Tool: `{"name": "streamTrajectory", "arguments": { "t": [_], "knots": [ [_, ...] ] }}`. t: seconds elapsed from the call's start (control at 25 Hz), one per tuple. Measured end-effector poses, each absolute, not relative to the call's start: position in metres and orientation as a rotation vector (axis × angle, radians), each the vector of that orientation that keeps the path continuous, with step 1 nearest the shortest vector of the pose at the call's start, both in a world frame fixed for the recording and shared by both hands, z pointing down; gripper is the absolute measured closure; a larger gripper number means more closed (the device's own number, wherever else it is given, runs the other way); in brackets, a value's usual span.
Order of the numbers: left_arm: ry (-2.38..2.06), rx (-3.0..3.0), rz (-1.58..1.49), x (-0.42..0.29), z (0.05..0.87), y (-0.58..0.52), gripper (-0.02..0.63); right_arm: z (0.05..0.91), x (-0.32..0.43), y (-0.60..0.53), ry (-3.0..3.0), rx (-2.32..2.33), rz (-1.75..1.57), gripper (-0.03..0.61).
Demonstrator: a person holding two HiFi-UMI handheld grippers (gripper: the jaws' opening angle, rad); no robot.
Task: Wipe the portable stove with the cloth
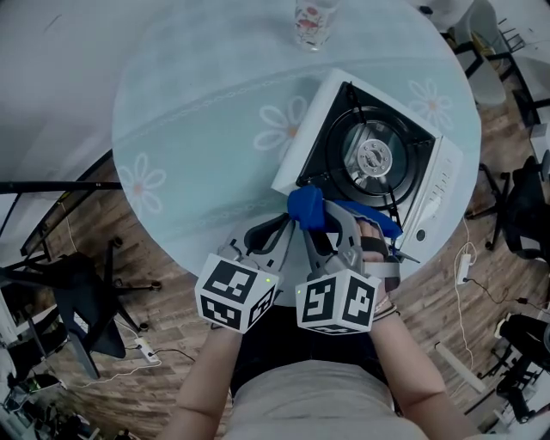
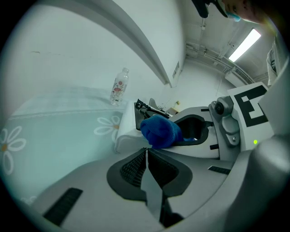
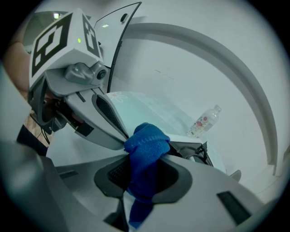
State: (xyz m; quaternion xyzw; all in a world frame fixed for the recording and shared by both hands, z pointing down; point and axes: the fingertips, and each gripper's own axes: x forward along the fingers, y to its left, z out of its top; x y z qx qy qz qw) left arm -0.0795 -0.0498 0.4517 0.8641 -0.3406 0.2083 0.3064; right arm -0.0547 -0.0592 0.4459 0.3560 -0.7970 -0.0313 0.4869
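The portable stove (image 1: 371, 153), white with a black burner top, sits on the right half of the round table (image 1: 198, 112). My right gripper (image 1: 318, 218) is shut on a bunched blue cloth (image 1: 307, 209) just off the stove's near-left corner. In the right gripper view the cloth (image 3: 146, 147) fills the jaws of that gripper (image 3: 144, 168), and the stove (image 3: 192, 152) lies just behind it. My left gripper (image 1: 286, 223) is beside it, jaws shut on nothing. In the left gripper view its tips (image 2: 147, 152) point at the cloth (image 2: 159, 131) and the stove (image 2: 131, 129).
A clear bottle (image 1: 314, 21) with a floral label stands at the table's far edge, and shows too as the bottle (image 2: 119, 87) and the bottle (image 3: 204, 120). Black chairs (image 1: 79, 296) and cables stand on the wooden floor round the table, with more chairs (image 1: 522, 210) on the right.
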Motion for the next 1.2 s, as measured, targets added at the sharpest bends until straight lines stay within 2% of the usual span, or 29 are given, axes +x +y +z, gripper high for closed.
{"name": "streamTrajectory", "arguments": {
  "t": [0.56,1.2],
  "knots": [
    [-0.941,2.259,0.522,-0.1,0.454,-0.053,0.582,0.448,-0.087,-0.072,-1.928,0.78,-0.186,0.46],
    [-1.055,2.187,0.441,-0.136,0.459,-0.057,0.583,0.448,-0.114,-0.086,-1.97,0.788,-0.166,0.46]
  ]
}}
